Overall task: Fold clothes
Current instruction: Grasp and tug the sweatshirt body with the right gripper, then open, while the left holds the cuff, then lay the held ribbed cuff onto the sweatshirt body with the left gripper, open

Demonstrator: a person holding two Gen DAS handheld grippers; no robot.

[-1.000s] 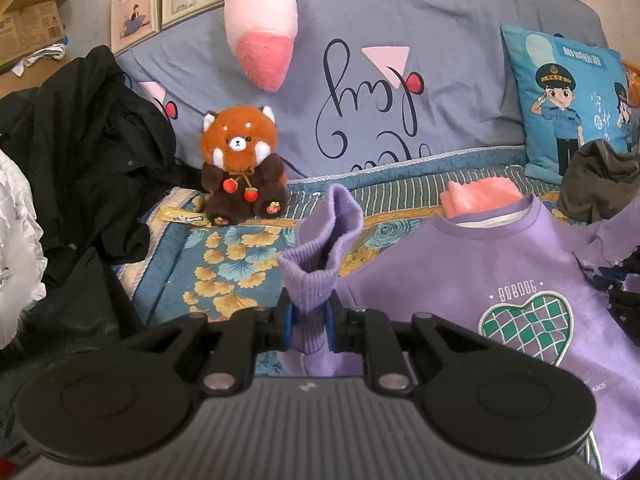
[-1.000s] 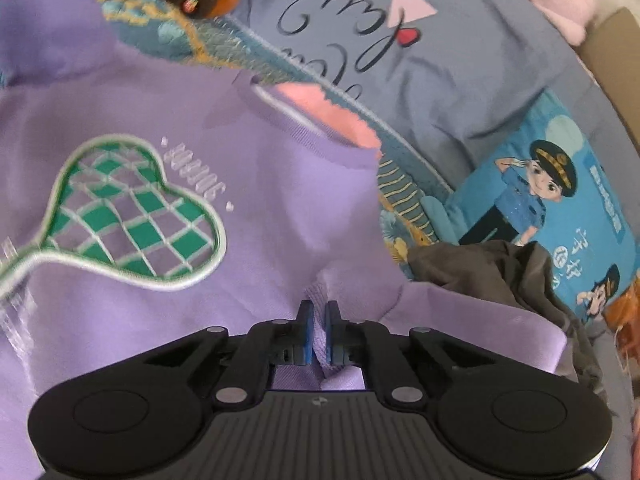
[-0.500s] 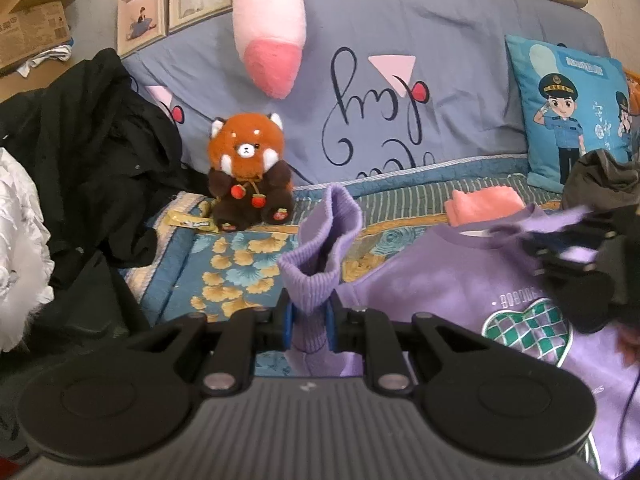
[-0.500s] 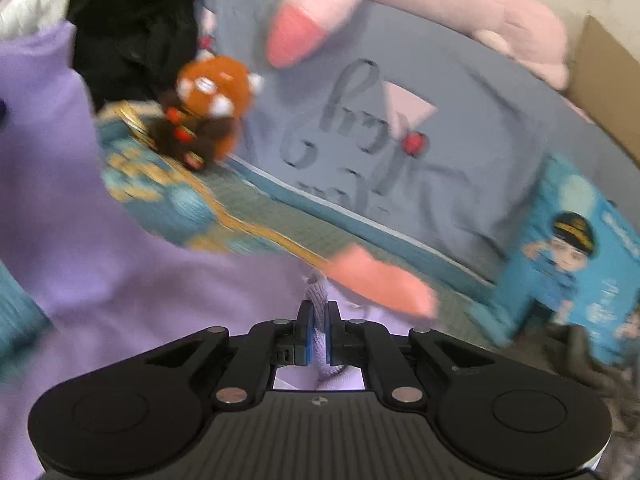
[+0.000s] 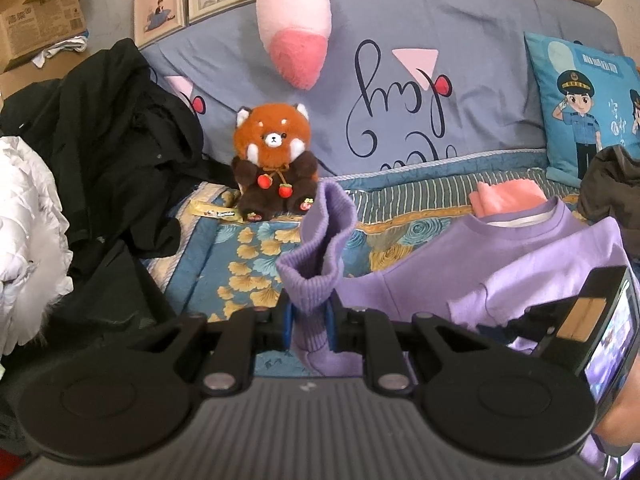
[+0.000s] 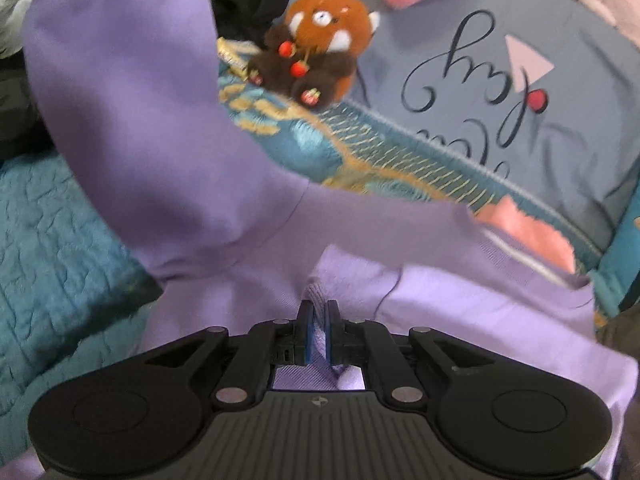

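Both claws, left and right, pinch purple sweatshirt.

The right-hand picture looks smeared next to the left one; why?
Right wrist view: motion blur smears the purple cotton sweatshirt and the orange plush red panda, though the right claw stays sharp. Left wrist view: crisp, evenly lit, edges bowed by the fisheye lens.

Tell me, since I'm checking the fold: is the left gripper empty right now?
No: the left gripper is shut on the ribbed cuff of the purple sweatshirt, which sticks up between its pads.
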